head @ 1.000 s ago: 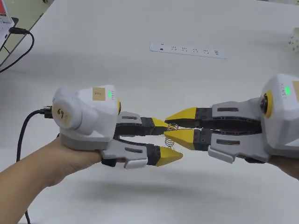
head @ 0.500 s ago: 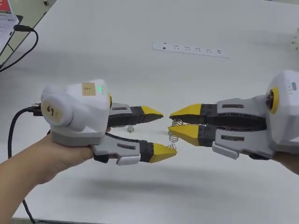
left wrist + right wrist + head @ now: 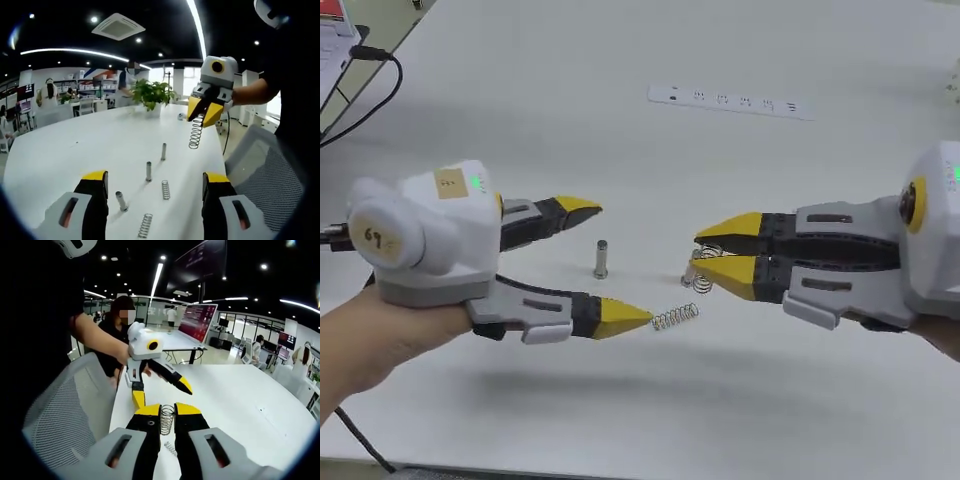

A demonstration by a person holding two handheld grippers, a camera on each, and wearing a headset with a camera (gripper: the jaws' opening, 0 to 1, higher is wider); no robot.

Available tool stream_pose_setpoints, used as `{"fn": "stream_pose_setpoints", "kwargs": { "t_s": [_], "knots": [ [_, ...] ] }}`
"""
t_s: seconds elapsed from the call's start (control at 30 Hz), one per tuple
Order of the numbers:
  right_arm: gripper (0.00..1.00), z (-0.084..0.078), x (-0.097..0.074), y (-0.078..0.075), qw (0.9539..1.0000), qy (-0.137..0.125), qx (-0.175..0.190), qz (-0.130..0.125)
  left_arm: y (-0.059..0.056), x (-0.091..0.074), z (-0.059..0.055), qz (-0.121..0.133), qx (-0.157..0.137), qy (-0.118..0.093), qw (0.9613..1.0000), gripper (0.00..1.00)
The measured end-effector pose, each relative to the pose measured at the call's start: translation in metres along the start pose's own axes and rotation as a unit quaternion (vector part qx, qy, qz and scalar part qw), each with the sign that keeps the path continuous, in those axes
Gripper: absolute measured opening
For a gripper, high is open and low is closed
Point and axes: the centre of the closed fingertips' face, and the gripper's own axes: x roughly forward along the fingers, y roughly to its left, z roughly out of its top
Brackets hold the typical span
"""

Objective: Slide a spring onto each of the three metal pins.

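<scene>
In the head view my right gripper (image 3: 703, 253) is shut on a small spring (image 3: 708, 252) a little above the white table (image 3: 520, 90). My left gripper (image 3: 611, 262) is open at the left, with nothing between its jaws. An upright metal pin (image 3: 601, 258) stands between the two grippers. A loose spring (image 3: 675, 317) lies by the left gripper's lower jaw. In the left gripper view three pins (image 3: 148, 171) stand in a row with two loose springs (image 3: 165, 189) beside them, and the held spring (image 3: 196, 132) hangs from the right gripper (image 3: 205, 111). The right gripper view shows that spring (image 3: 167, 419) pinched upright.
A white power strip (image 3: 728, 104) lies at the far side of the table. A black cable (image 3: 375, 100) runs along the left edge. Another loose spring (image 3: 703, 285) lies under the right gripper. A mesh chair (image 3: 65, 405) stands by the table's edge.
My left gripper has drawn back to the left, away from the right gripper, and its jaws have spread wider. The right gripper still holds the spring. A pin and a spring now show between them.
</scene>
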Motion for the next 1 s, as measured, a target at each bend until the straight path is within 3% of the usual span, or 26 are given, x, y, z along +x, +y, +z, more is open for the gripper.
{"fn": "stream_pose_setpoints", "kwargs": {
  "t_s": [0.2, 0.4, 0.6, 1.0],
  "knots": [
    [0.07, -0.001, -0.003, -0.004, 1.0000, 0.001, 0.001, -0.009, 0.013, -0.012, -0.008, 0.025, -0.011, 0.001, 0.9996, 0.87],
    [0.07, -0.004, -0.006, -0.008, 0.9998, 0.002, 0.007, -0.020, 0.015, -0.017, -0.014, 0.033, -0.018, 0.003, 0.9993, 0.98],
    [0.07, -0.006, -0.012, -0.014, 0.9994, 0.004, 0.008, -0.032, 0.013, -0.021, -0.029, 0.031, -0.024, 0.024, 0.9990, 0.98],
    [0.07, -0.019, -0.041, -0.042, 0.9955, 0.011, 0.023, -0.091, 0.014, -0.027, -0.035, 0.041, -0.031, 0.027, 0.9983, 0.98]
  ]
}}
